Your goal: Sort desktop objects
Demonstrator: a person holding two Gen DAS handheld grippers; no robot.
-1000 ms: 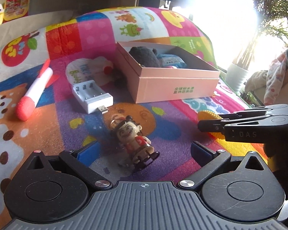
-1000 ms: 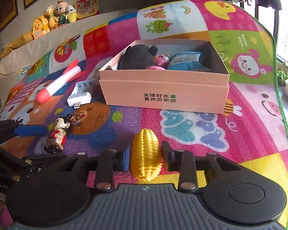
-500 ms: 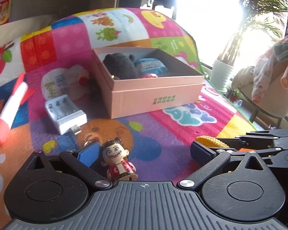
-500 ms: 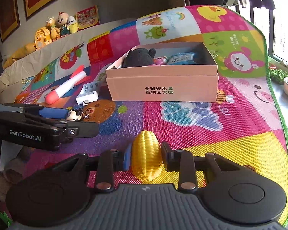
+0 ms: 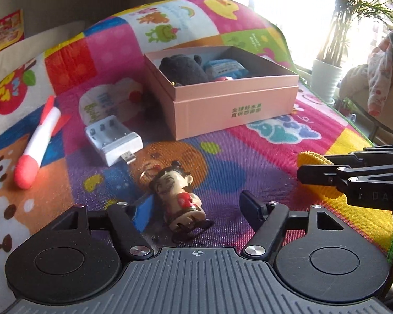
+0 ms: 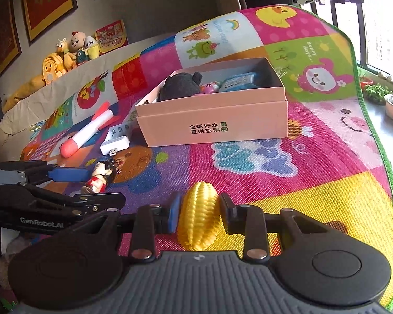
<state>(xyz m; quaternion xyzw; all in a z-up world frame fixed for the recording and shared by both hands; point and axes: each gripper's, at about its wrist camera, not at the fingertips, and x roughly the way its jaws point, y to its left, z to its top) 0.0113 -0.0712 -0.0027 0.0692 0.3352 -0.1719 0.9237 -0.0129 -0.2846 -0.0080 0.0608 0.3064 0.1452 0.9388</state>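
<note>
Now my left gripper (image 5: 194,206) is closing around the little doll (image 5: 179,196); I must squeeze its middle. Right gripper (image 6: 199,209) holds the corn (image 6: 199,222) tight.

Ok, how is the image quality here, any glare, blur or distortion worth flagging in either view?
Left wrist view: window glare blows out the top right, washing out the potted plant; the doll keychain between the closing left claw stays sharp. Right wrist view: even light, no blowout; the pink box print is legible. Both views: fisheye bends the play mat edges.
</note>
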